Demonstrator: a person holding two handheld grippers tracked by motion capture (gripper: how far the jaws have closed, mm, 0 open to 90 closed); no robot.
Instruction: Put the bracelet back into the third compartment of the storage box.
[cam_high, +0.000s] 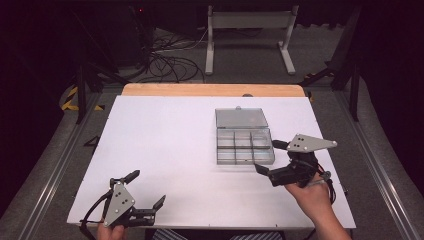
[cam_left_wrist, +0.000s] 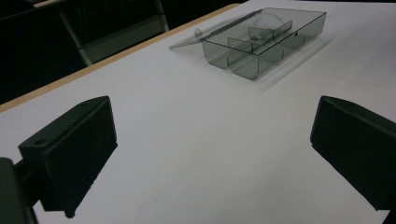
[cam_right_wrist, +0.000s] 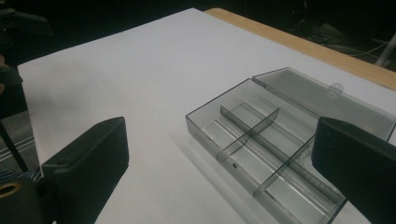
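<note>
Clear compartment box (cam_high: 244, 146) sits lid-open toward the tabletop's (cam_high: 160, 150) right edge, past the middle. Right gripper (cam_high: 270, 156) just beside its near right corner, jaws spread, nothing pinched. Left gripper (cam_high: 148, 188) at the near left corner, spread wide too.

The white table (cam_high: 165, 150) is bare over its whole left half, so a hand passes freely there. The only obstacle is the clear box (cam_high: 244, 147) at about 2 o'clock from the table's middle, with its open lid (cam_high: 241, 118) lying flat behind it at 12 o'clock. The right gripper (cam_high: 270, 157) stands just beside the box at 4 o'clock. The left gripper (cam_high: 145, 189) is well apart at 7 o'clock.
</note>
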